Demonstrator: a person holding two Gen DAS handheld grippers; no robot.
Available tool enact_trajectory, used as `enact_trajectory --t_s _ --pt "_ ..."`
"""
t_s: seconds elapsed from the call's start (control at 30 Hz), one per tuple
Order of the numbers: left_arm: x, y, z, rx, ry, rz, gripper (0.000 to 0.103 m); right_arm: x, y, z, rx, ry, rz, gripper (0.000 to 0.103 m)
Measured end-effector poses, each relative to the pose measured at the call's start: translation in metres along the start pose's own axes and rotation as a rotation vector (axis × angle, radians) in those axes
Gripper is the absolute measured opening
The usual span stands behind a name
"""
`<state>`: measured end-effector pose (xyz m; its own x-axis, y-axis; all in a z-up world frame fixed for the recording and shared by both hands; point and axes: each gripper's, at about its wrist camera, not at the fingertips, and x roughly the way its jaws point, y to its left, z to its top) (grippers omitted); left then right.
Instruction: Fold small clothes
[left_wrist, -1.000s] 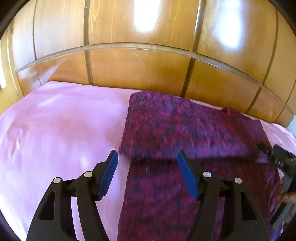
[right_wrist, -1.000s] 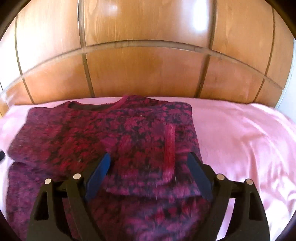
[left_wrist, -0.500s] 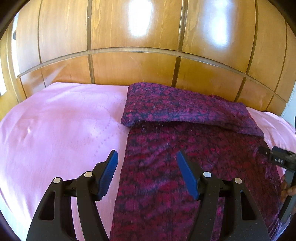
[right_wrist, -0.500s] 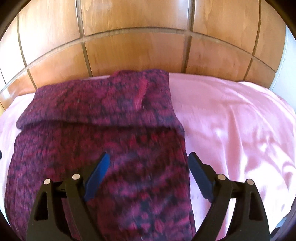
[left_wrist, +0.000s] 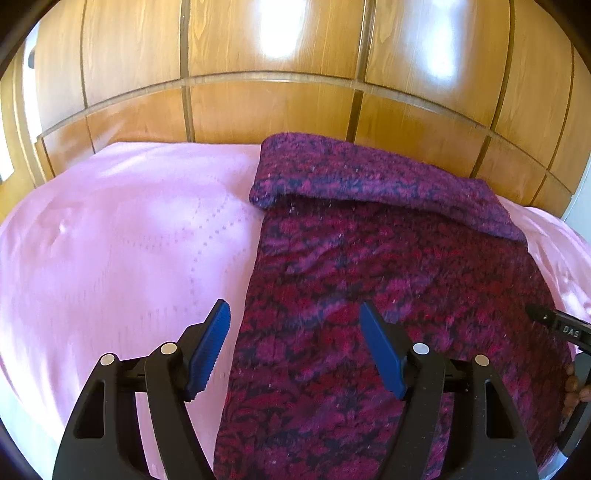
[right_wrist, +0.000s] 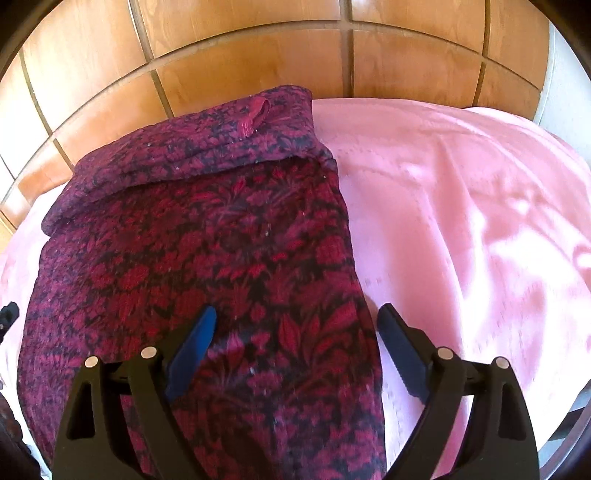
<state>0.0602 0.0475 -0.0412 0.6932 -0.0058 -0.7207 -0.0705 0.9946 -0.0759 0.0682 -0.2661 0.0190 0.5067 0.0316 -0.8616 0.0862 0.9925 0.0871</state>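
Nearest the cameras, the left gripper (left_wrist: 295, 347) and the right gripper (right_wrist: 295, 354) both hover with fingers spread apart, gripping nothing, over the red patterned sweater (right_wrist: 207, 266). It lies on the pink bedspread (left_wrist: 110, 251), its far end folded back, near the wooden headboard (left_wrist: 273, 107).

Readable text: one mark only.
We read white letters "DAS" on the black right tool (left_wrist: 565, 328) at the left wrist view's right edge; nothing else legible.

Left gripper (left_wrist: 295, 345) jaws spread wide, holding nothing; right gripper (right_wrist: 295, 349) likewise agape, empty
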Motion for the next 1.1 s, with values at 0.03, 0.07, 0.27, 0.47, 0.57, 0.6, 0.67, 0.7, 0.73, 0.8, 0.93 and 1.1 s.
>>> enact_trajectory --t_s 0.03,0.07,0.27,0.47,0.57,0.6,0.67,0.7,0.73,0.8,0.93,1.1 --pt "0.000 0.001 -0.002 0.000 0.004 0.000 0.071 -0.001 -0.001 0.000 -0.002 0.000 0.001 0.089" --pt "0.001 0.001 -0.004 0.001 0.009 0.002 0.071 -0.004 -0.003 -0.003 -0.002 0.001 0.002 0.089" --pt "0.002 0.006 -0.017 0.010 0.039 0.010 0.071 -0.019 -0.017 -0.013 0.008 -0.002 0.008 0.089" --pt "0.001 0.019 -0.031 -0.008 0.083 0.002 0.071 -0.033 -0.029 -0.025 0.014 0.012 0.045 0.087" --pt "-0.007 0.030 -0.040 -0.013 0.097 -0.021 0.071 -0.035 -0.033 -0.033 0.015 0.039 0.097 0.081" --pt "-0.010 0.034 -0.045 -0.013 0.105 -0.029 0.071 -0.037 -0.034 -0.036 0.013 0.042 0.104 0.081" --pt "-0.017 0.041 -0.052 -0.017 0.129 -0.069 0.070 -0.043 -0.033 -0.043 0.006 0.051 0.124 0.079" --pt "-0.020 0.044 -0.055 -0.018 0.138 -0.090 0.067 -0.046 -0.034 -0.047 0.003 0.057 0.133 0.077" --pt "-0.023 0.045 -0.058 -0.015 0.147 -0.105 0.067 -0.048 -0.034 -0.050 -0.002 0.062 0.141 0.076" --pt "-0.029 0.046 -0.064 0.002 0.172 -0.157 0.062 -0.054 -0.034 -0.056 -0.018 0.078 0.159 0.071" --pt "-0.043 0.041 -0.077 0.057 0.214 -0.257 0.054 -0.069 -0.035 -0.075 -0.037 0.129 0.206 0.056" --pt "-0.048 0.037 -0.088 0.103 0.231 -0.270 0.023 -0.070 -0.035 -0.086 -0.047 0.190 0.239 0.033"
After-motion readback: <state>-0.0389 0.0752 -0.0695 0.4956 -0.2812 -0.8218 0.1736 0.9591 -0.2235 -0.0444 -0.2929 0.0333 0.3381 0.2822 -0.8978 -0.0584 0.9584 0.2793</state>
